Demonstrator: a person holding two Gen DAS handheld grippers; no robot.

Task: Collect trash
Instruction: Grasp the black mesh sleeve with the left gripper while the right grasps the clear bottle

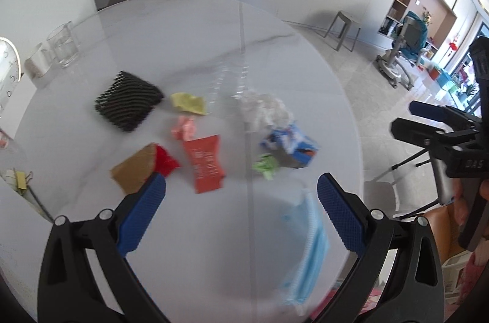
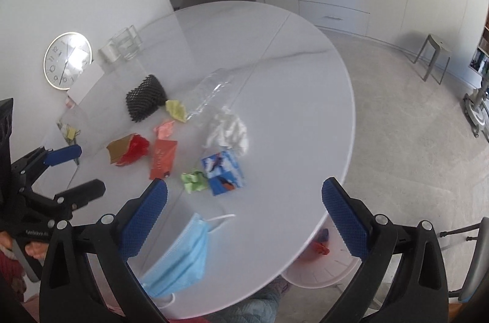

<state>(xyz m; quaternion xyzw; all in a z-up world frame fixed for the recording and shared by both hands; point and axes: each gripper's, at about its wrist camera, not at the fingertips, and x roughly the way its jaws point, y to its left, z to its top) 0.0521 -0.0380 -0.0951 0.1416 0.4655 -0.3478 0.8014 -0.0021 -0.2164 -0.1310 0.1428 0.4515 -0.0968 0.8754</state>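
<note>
Trash lies scattered on a round white table [image 1: 214,26]: a blue face mask [image 1: 308,246] [image 2: 180,255] at the near edge, a blue carton [image 1: 293,144] [image 2: 223,171], green crumpled paper [image 2: 193,181], an orange-red packet [image 1: 206,164] [image 2: 162,158], a brown-and-red wrapper [image 1: 143,170], pink paper [image 2: 165,129], yellow paper [image 1: 188,103], a black foam net [image 1: 128,101], white tissue [image 2: 229,130] and clear plastic [image 2: 211,93]. My left gripper [image 1: 242,181] [image 2: 88,170] hovers open above the near table. To its right, my right gripper [image 2: 244,185] [image 1: 403,118] is open and empty above the mask.
A white bin [image 2: 321,274] holding red and blue scraps stands under the table's near right edge. A glass [image 1: 62,48], a tape roll [image 2: 108,51], a wall clock [image 2: 65,60] and a yellow binder clip [image 1: 21,179] are at the left. A stool [image 2: 434,54] stands on the floor.
</note>
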